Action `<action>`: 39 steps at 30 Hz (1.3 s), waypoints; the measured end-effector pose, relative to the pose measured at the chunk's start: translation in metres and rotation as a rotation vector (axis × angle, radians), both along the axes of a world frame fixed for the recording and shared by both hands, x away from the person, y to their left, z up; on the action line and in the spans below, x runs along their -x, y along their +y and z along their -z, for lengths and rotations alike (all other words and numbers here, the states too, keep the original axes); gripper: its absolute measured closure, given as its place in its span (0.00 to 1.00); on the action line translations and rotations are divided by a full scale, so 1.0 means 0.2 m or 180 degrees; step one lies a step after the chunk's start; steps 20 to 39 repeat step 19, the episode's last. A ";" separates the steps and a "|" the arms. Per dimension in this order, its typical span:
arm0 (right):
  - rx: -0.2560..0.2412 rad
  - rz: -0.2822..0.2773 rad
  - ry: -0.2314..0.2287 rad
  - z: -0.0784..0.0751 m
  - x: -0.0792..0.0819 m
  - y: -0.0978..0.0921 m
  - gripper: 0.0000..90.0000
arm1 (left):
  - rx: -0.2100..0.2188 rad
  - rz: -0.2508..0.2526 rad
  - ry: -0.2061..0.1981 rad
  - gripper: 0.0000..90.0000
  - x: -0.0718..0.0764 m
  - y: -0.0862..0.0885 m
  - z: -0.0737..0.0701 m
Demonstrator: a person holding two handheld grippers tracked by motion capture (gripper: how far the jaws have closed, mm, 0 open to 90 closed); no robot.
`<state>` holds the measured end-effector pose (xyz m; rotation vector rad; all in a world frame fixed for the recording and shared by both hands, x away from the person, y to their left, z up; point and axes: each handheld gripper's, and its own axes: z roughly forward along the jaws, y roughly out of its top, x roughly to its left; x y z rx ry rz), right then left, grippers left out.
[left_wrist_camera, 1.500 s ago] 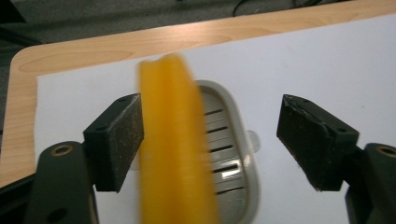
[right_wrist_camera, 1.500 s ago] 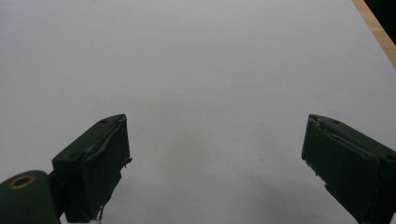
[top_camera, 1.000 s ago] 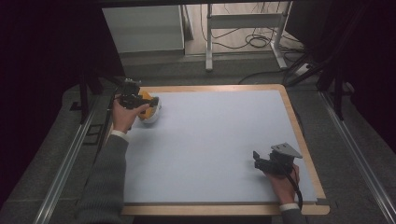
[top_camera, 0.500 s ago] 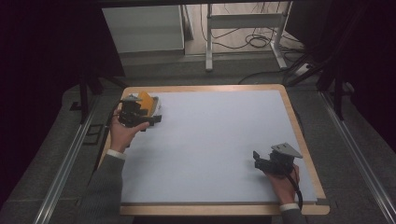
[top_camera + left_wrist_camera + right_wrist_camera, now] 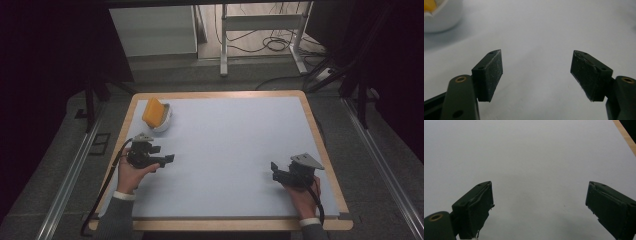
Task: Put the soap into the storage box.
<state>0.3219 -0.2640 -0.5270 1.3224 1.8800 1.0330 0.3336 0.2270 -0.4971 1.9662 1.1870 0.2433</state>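
Note:
A white bowl stands at the far left of the white table mat, with a yellow sponge leaning upright in it. My left gripper sits nearer the front than the bowl, apart from it, and is open with nothing between its jaws. In the left gripper view the bowl shows at the top left corner. My right gripper rests open near the front right of the mat; the right gripper view looks over bare mat between its jaws.
The mat lies on a wooden-edged table. Beyond the far edge are a white cabinet, a white metal frame and cables on the floor. Metal rails run along both sides of the table.
My left gripper has let go of the bowl with the sponge and pulled back toward the front, away from it. The right gripper has stayed in place.

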 end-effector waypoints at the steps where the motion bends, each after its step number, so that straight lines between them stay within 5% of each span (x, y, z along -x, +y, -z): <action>1: 0.0001 0.0000 -0.0001 0.00 0.00 0.00 0.09 | 0.0028 -0.0007 0.0023 0.29 0.02 0.00 0.03; 15: -0.0003 -0.0035 -0.0011 0.00 0.00 0.00 0.09 | -0.0064 0.0011 0.0086 0.29 0.05 0.00 0.09; 39: -0.0016 -0.0049 -0.0024 0.00 0.00 0.00 0.09 | 0.0006 0.0041 0.0092 0.28 0.06 0.01 0.08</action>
